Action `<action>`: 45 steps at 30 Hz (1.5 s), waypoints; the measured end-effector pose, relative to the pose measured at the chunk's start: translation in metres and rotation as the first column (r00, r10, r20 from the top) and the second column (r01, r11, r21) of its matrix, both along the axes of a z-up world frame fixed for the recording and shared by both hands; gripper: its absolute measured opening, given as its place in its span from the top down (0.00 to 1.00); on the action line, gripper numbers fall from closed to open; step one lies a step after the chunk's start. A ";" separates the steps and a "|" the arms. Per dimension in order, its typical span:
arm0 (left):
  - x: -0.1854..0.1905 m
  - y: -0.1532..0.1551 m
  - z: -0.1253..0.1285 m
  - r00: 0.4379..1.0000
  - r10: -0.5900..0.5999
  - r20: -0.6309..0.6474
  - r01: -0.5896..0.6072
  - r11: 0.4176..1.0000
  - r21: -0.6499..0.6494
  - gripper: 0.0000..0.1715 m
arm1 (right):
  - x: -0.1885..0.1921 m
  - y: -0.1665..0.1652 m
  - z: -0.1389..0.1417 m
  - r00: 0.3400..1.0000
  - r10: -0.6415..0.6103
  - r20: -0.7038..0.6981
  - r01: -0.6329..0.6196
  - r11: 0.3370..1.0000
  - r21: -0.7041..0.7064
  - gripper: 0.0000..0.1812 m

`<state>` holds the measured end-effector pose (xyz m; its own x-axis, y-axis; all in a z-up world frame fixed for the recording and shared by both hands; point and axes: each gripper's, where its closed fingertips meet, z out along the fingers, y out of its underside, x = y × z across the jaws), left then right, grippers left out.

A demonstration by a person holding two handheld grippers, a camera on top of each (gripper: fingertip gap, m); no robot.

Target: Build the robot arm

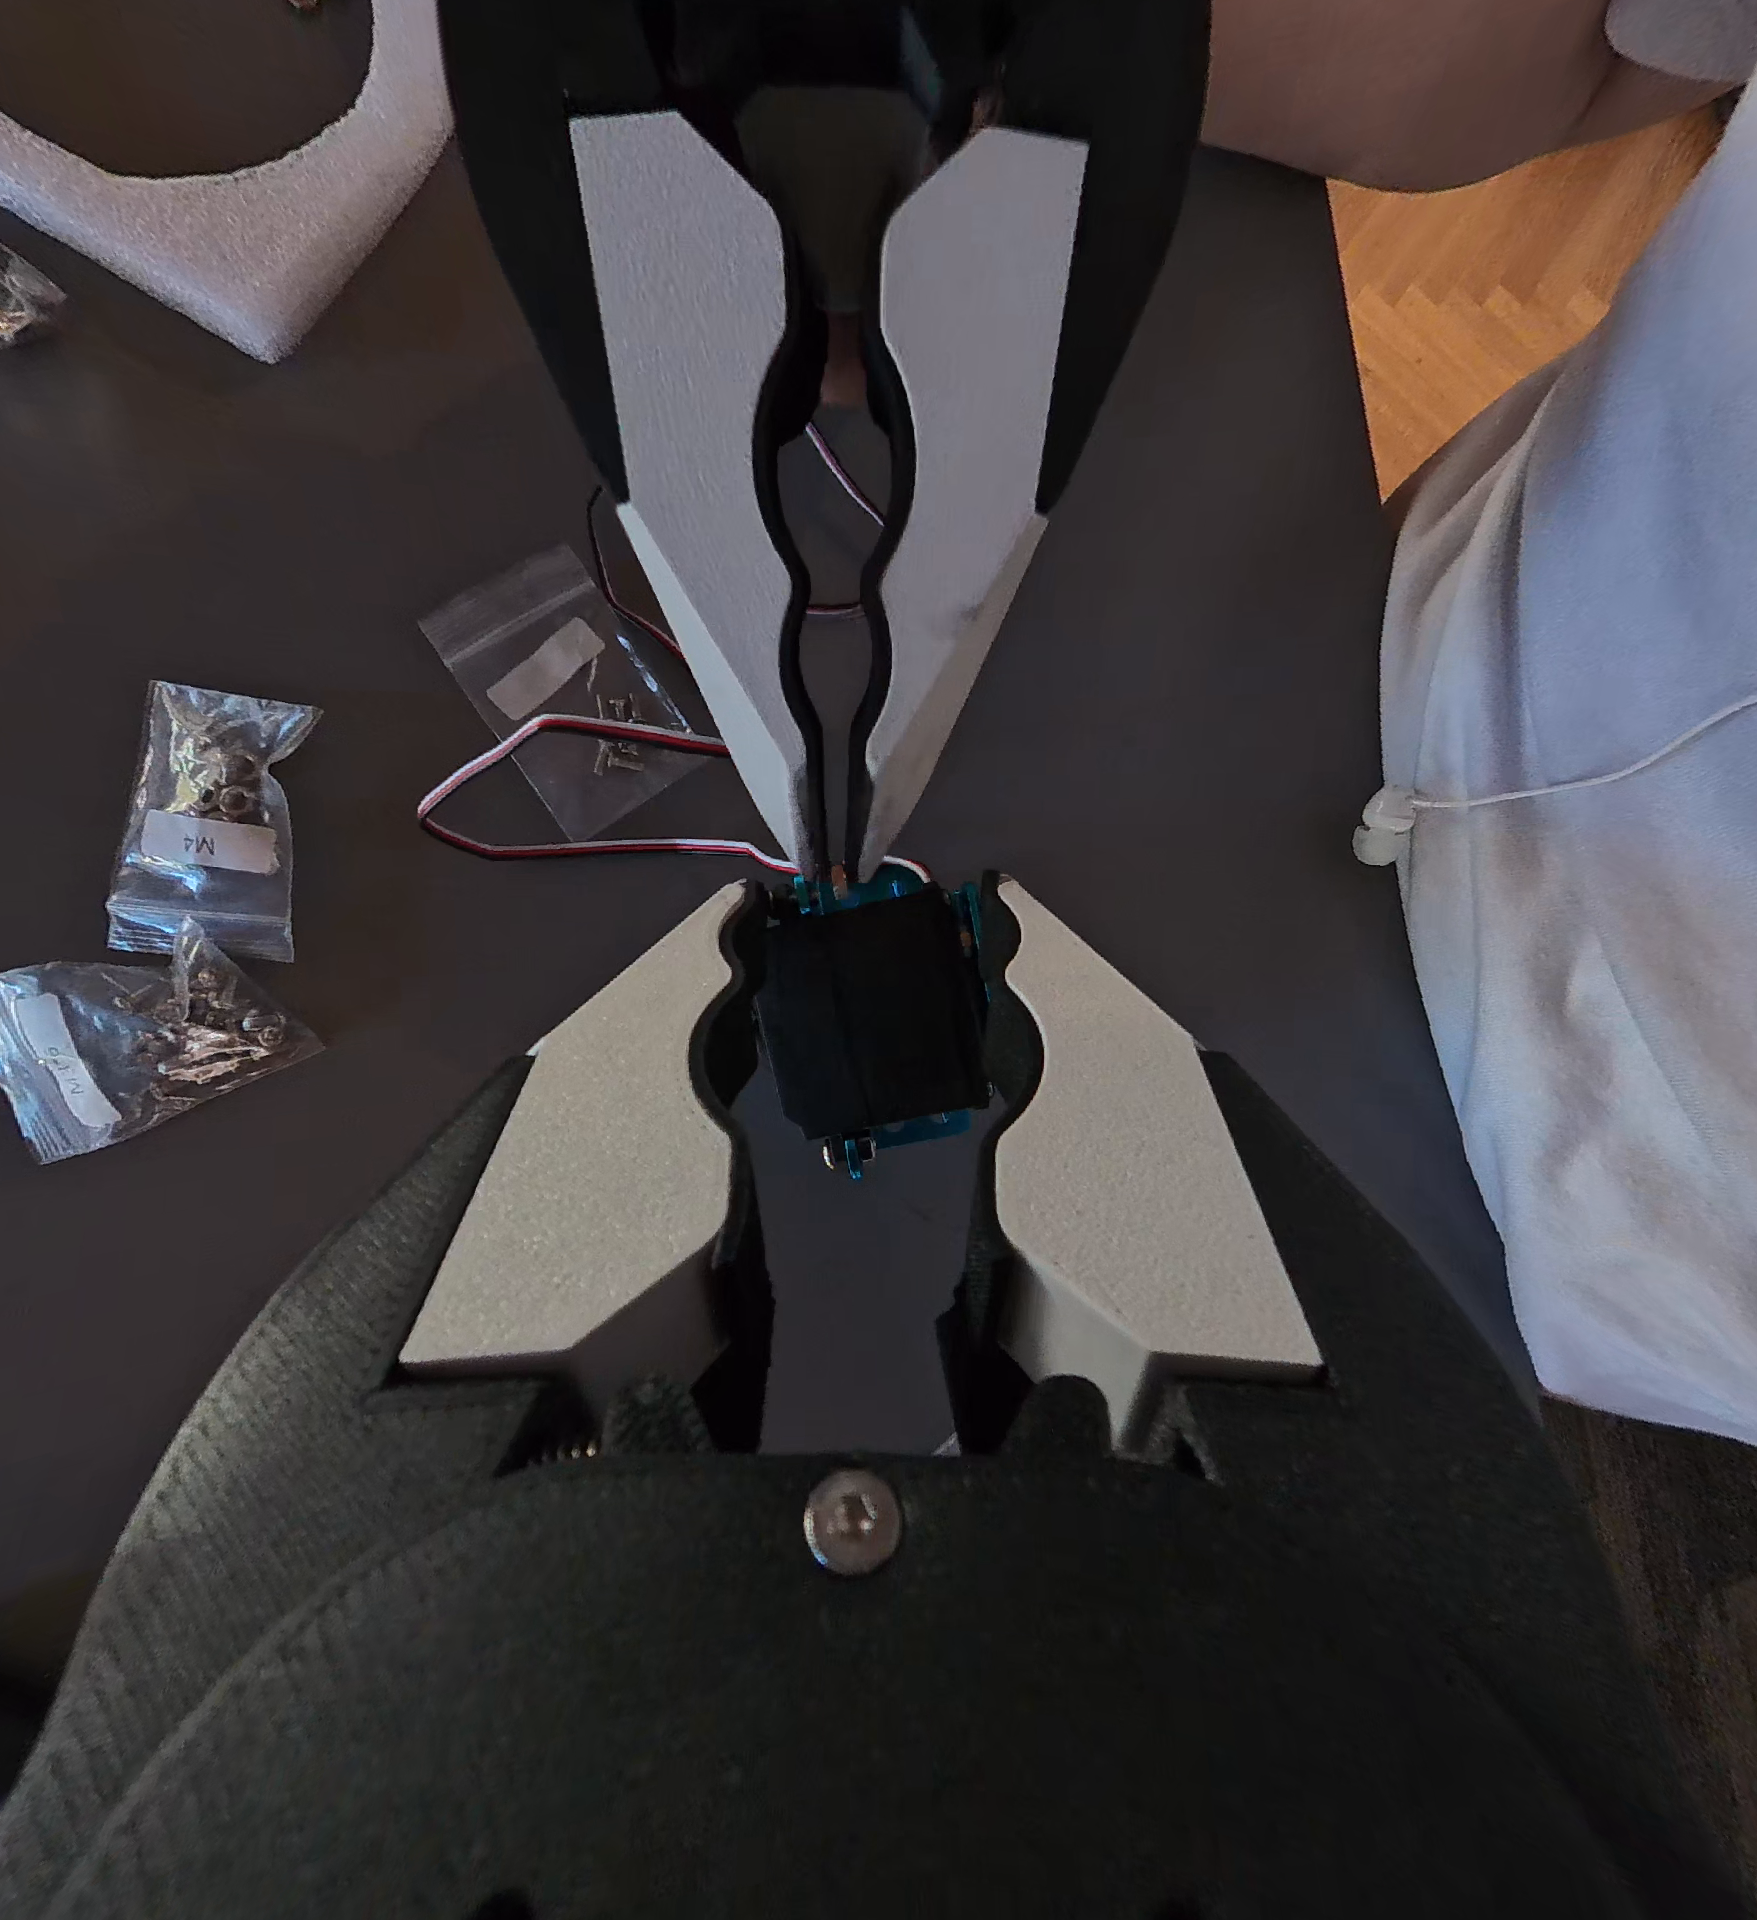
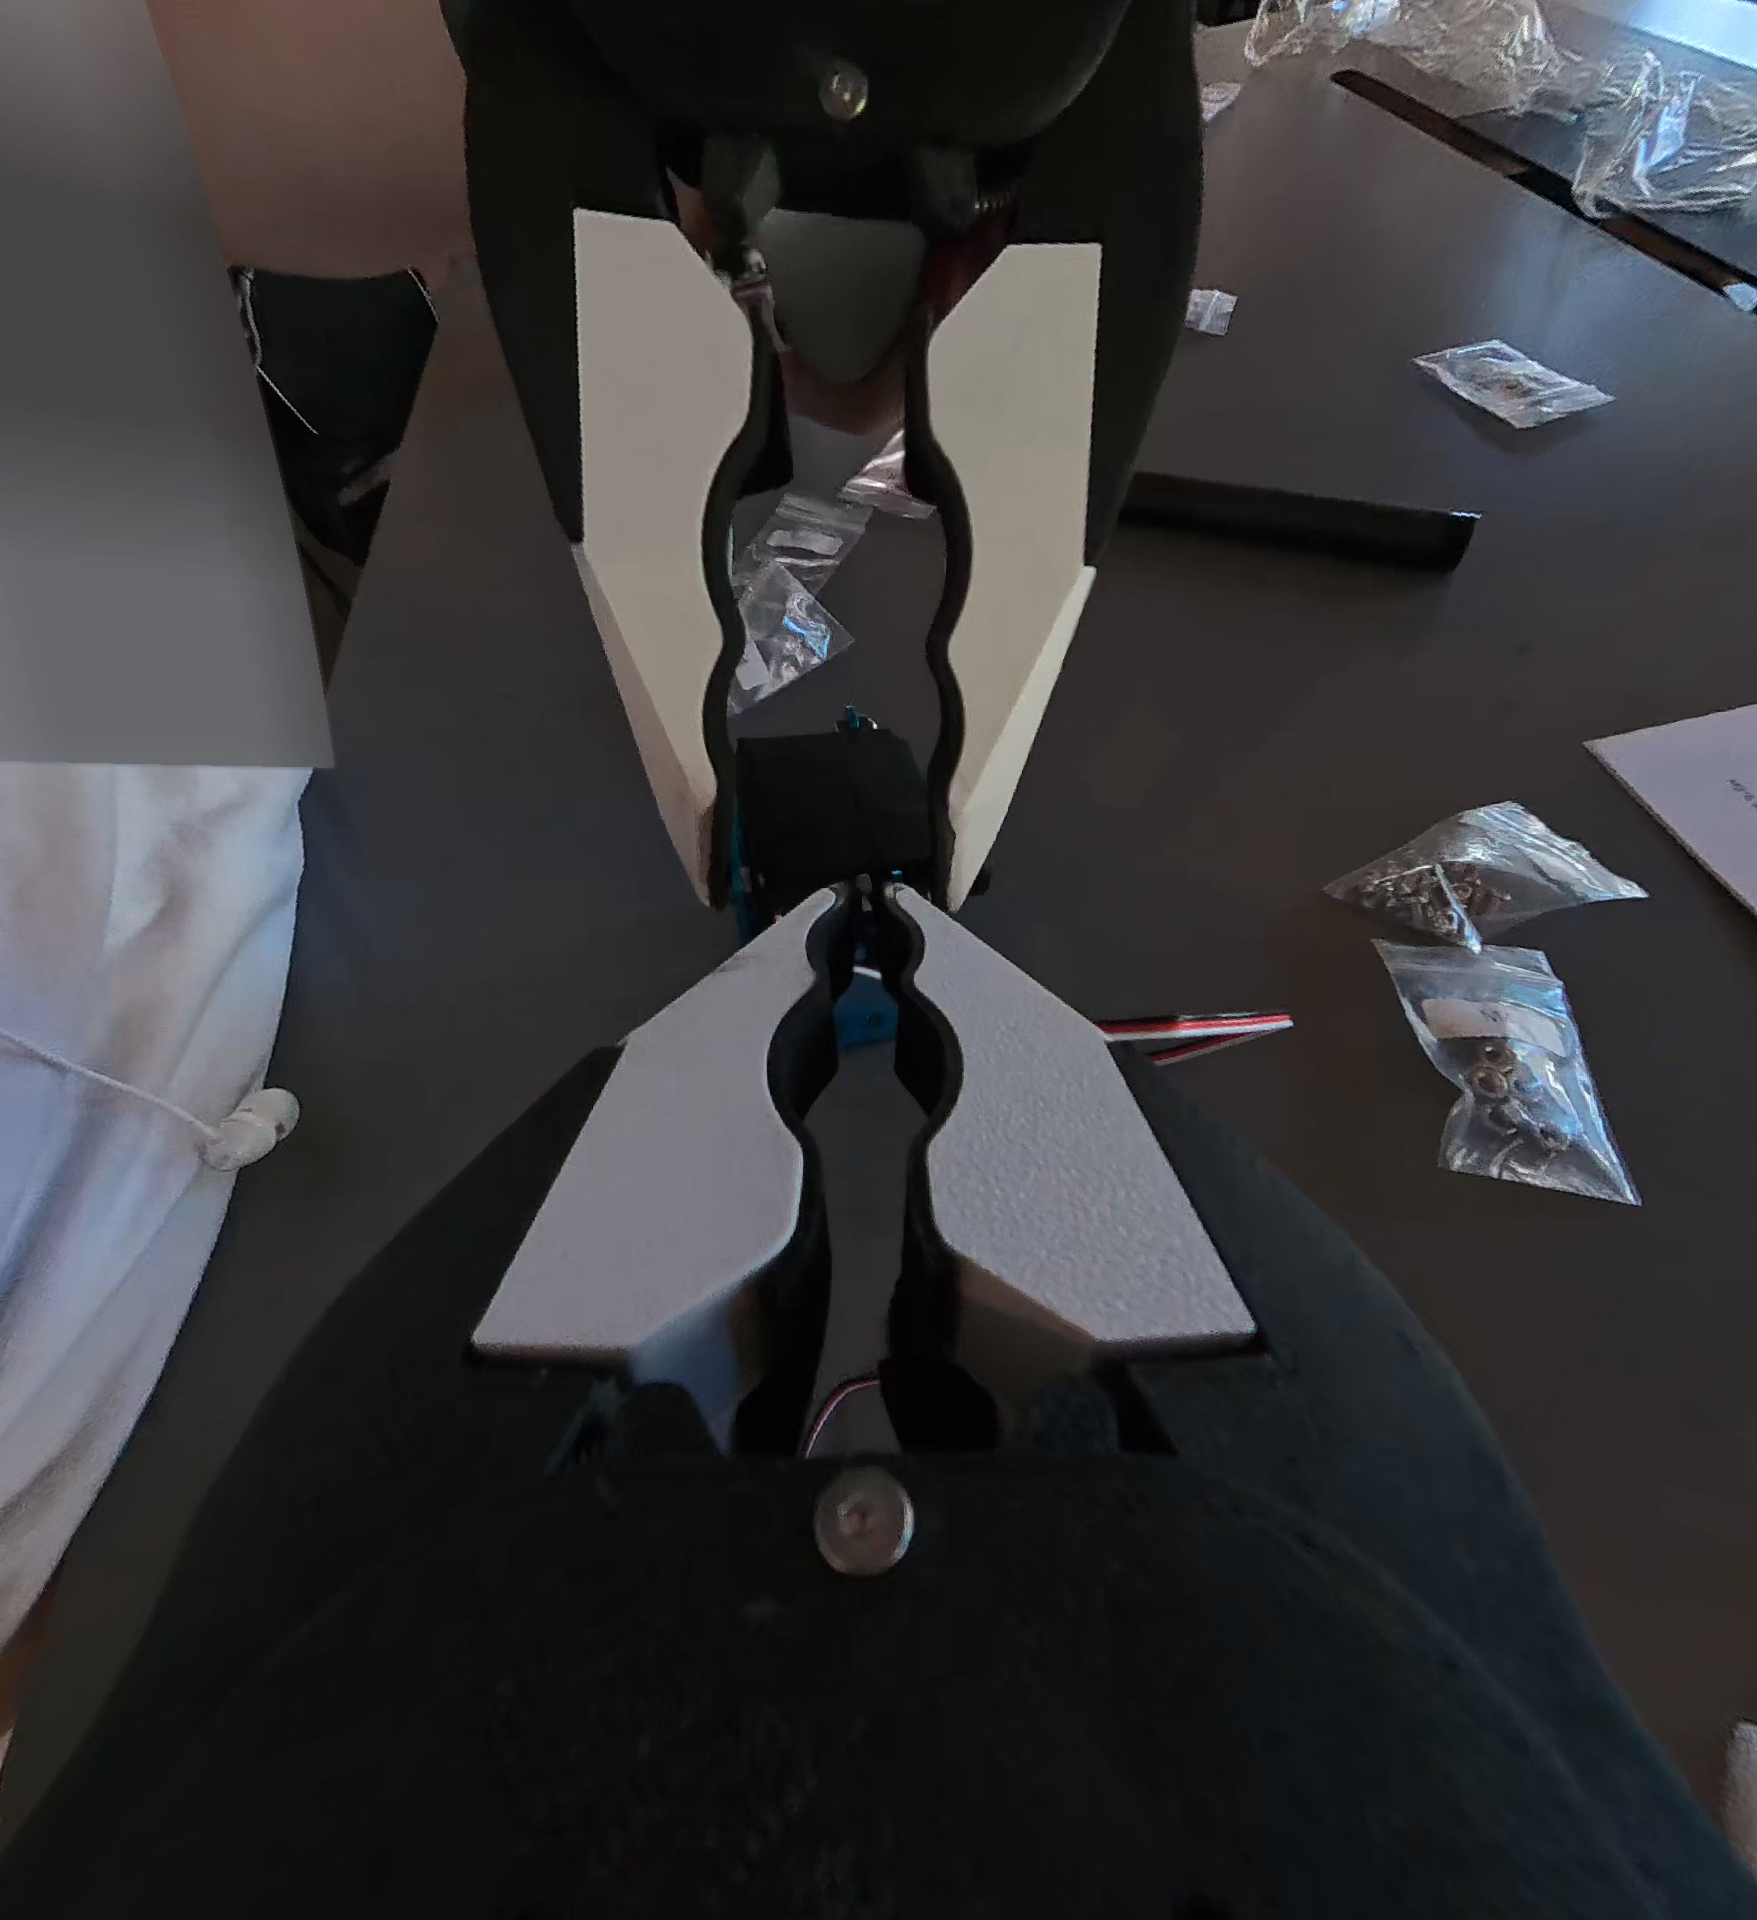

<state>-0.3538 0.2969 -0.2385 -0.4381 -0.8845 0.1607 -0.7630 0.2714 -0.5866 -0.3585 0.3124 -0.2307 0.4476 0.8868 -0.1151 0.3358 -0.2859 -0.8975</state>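
Note:
A black servo (image 1: 869, 1013) in a blue metal bracket (image 1: 879, 894) is held above the dark table (image 1: 230, 520). My left gripper (image 1: 874, 904) is shut on the servo's two sides. My right gripper (image 1: 838, 862) comes in from the opposite side, its tips pinched together on a small part at the bracket's far end. In the right wrist view my right gripper (image 2: 866, 902) is nearly closed on that small part, with the blue bracket (image 2: 869, 1013) below it, and the left gripper (image 2: 832, 883) grips the servo (image 2: 832, 810). The servo's red, white and black cable (image 1: 541, 842) trails over the table.
Several small clear bags of screws and nuts (image 1: 199, 821) (image 1: 583, 686) (image 2: 1476, 873) lie on the table. A white foam piece (image 1: 178, 229) sits far left. A white sheet (image 2: 1736, 821), a black rod (image 2: 1300, 520) and crumpled plastic wrap (image 2: 1632, 114) also lie there. A person in white (image 1: 1632, 831) stands close by. Both grippers' tips are close together, under 4 cm apart. The white foam piece (image 1: 178, 229) is about equally far from each gripper, around 20 cm.

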 end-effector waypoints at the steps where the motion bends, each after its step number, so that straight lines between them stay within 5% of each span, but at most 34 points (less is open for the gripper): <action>1: 0.000 0.000 0.000 1.000 0.000 -0.001 0.000 1.000 0.001 0.76 | -0.001 0.000 -0.001 1.000 -0.003 0.019 0.003 1.000 0.012 0.99; 14: -0.001 -0.001 0.000 1.000 0.001 0.003 -0.001 1.000 0.004 0.76 | 0.001 0.007 0.002 0.956 -0.173 0.237 0.093 0.945 0.314 0.95; 25: -0.001 -0.002 0.000 1.000 -0.002 0.009 0.002 1.000 -0.001 0.76 | 0.011 0.007 0.002 0.976 -0.167 0.137 0.137 0.970 0.202 0.92; 36: -0.003 0.000 0.000 1.000 -0.004 0.002 0.004 1.000 0.013 0.76 | 0.111 0.007 -0.024 0.938 -0.245 0.244 0.262 0.964 -0.040 0.96; 45: -0.004 0.001 0.000 1.000 0.007 0.012 -0.007 1.000 0.004 0.76 | 0.068 0.014 -0.045 0.957 -0.093 0.274 0.116 0.991 -0.070 0.94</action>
<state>-0.3578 0.2976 -0.2384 -0.4341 -0.8880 0.1515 -0.7578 0.2690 -0.5945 -0.2902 0.3263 -0.2759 0.5618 0.8258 -0.0501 0.5259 -0.4032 -0.7489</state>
